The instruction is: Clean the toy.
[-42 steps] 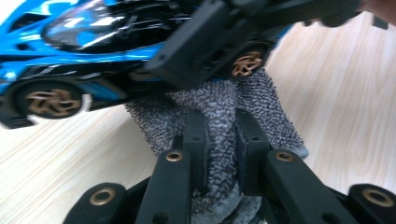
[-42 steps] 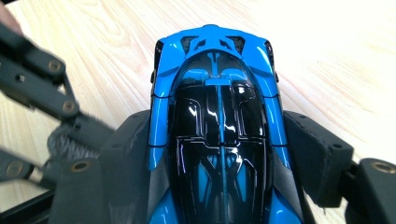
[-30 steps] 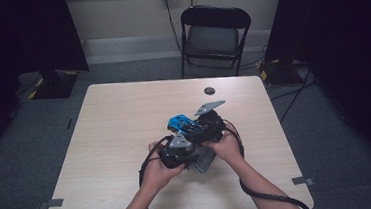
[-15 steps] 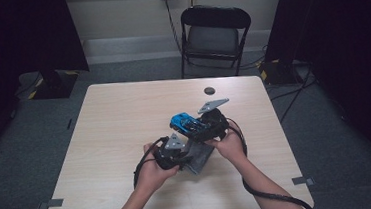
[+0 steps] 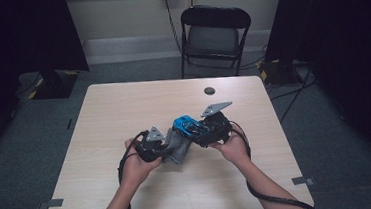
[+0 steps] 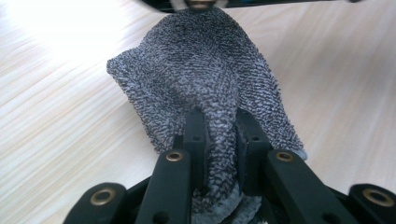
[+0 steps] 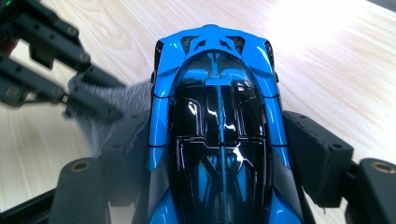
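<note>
A blue and black toy car (image 5: 187, 126) sits between the jaws of my right gripper (image 5: 191, 129), which is shut on its sides just above the table's middle. In the right gripper view the car (image 7: 219, 107) points away, with the right gripper (image 7: 219, 137) pressing both flanks. My left gripper (image 5: 169, 147) is shut on a grey knitted cloth (image 5: 179, 149) beside the car's left side. In the left gripper view the cloth (image 6: 205, 79) bunches between the pads of the left gripper (image 6: 219, 128). The right gripper view has the left gripper (image 7: 88, 100) and the cloth (image 7: 119, 100) next to the car.
The light wooden table (image 5: 123, 109) bears a small dark round object (image 5: 209, 90) near its far edge. A black folding chair (image 5: 213, 37) stands behind the table. Cables trail from both grippers over the near edge.
My left gripper has slid to the left across the table, drawing the grey cloth along the car's side. The right gripper and the car have stayed about where they were.
</note>
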### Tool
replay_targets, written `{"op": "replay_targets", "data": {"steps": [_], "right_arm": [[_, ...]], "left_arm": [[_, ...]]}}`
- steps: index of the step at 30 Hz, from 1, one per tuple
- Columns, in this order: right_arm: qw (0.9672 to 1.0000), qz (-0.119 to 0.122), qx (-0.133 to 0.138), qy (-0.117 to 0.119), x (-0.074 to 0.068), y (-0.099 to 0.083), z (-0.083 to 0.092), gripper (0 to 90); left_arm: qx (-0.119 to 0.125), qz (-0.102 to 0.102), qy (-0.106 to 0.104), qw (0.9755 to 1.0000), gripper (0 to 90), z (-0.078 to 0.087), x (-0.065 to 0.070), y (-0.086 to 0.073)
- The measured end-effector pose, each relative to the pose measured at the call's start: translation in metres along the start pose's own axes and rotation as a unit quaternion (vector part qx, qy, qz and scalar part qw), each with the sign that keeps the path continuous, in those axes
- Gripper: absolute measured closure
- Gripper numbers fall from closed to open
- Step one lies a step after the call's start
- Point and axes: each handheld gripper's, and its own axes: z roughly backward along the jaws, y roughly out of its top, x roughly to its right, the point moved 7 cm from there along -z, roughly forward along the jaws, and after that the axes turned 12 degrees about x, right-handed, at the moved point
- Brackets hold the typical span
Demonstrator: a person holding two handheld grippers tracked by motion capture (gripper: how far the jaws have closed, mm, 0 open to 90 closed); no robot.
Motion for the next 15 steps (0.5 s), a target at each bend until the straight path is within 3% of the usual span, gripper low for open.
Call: {"op": "replay_targets", "data": {"steps": [7, 15], "right_arm": [[1.0, -0.004, -0.002, 0.001, 0.001, -0.006, 0.003, 27.9], [1.0, 0.002, -0.007, -0.002, 0.0, -0.01, 0.002, 28.0]], "left_arm": [[0.002, 0.013, 0.019, 0.9997, 77.4, 0.001, -0.014, 0.001], [0.008, 0.01, 0.013, 0.9998, 77.5, -0.002, -0.009, 0.009]]}}
